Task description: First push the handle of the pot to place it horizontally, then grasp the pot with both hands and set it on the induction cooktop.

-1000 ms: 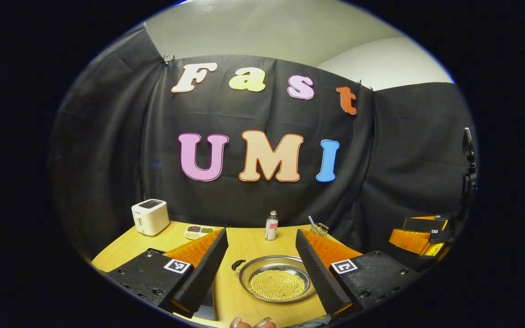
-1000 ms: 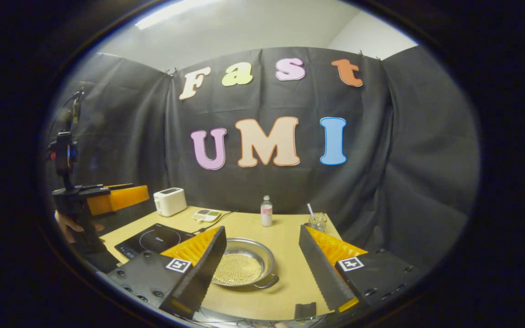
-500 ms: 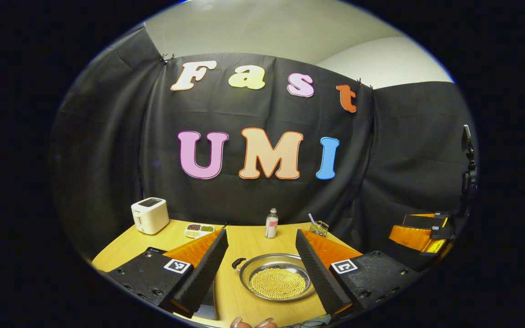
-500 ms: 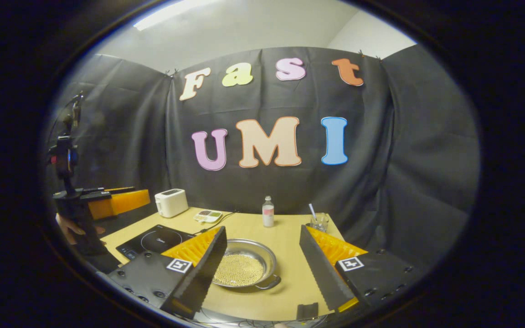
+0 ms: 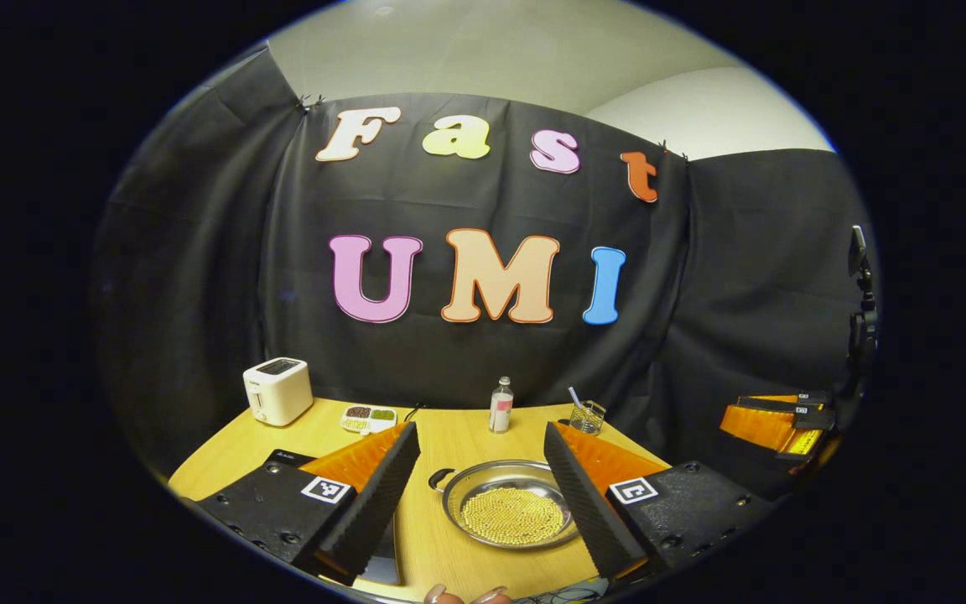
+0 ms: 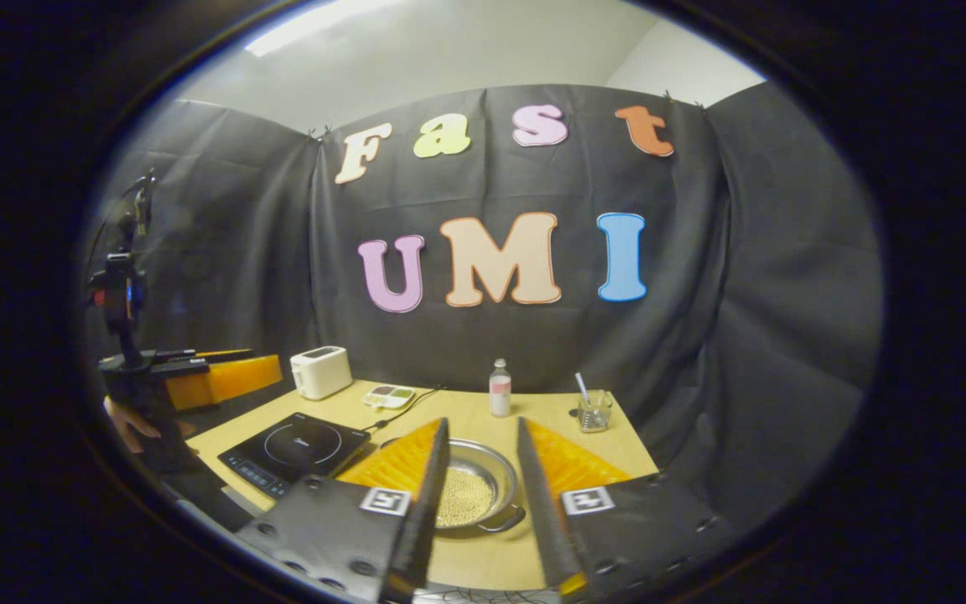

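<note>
Pot point(image 5: 510, 513) handles point(image 5: 440, 478) lie diagonally; left tool point(image 5: 480, 512) gapes wide, right tool point(image 6: 476, 537) narrowed, both empty.

Lighting and picture quality, as we recorded them. Both views were dim overall. In the right gripper view we noted a bright ceiling light strip point(image 6: 315, 25) at the upper left, the plain source of illumination; the pale ceiling in the left gripper view was evenly lit. The table point(image 5: 458, 440) was the brightest lit surface at lower centre. The pot point(image 5: 510, 513) showed soft highlights along its metal rim, without harsh glare. We found strong fisheye bending toward the edges, where detail darkened and softened. The centre stayed reasonably sharp; no motion blur was evident.
</note>
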`<state>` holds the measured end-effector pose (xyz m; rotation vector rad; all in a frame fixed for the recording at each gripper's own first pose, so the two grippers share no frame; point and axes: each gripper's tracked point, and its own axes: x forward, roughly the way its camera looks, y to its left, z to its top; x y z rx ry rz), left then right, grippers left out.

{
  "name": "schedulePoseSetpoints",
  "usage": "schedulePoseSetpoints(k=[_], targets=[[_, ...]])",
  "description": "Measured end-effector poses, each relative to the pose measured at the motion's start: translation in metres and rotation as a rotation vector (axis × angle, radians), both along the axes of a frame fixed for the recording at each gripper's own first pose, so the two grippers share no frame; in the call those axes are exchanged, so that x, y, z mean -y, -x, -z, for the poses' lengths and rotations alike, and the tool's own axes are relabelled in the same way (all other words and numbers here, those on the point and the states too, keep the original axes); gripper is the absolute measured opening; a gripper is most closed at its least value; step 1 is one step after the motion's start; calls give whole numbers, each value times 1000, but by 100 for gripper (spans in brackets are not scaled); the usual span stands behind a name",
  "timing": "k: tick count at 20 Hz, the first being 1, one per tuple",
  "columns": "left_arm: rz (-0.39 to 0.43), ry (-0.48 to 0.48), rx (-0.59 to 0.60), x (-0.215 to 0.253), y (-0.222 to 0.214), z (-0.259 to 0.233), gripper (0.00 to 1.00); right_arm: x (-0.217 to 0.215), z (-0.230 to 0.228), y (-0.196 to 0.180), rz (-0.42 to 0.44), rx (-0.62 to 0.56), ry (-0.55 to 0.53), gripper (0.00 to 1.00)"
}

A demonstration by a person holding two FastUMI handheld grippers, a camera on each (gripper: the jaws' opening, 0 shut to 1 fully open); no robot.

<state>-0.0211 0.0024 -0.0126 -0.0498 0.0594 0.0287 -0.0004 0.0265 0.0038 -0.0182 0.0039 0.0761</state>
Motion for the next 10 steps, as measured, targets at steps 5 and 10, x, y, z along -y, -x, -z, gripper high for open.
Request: schedulePoseSetpoints(k=[5,10], targets=[[-5,12,-4,-1,4,2,94,-6,6,1,-18,-19,14,45],[-14,11,-17,-2,7,7,93,-10,11,4,-32,-23,38,11]])
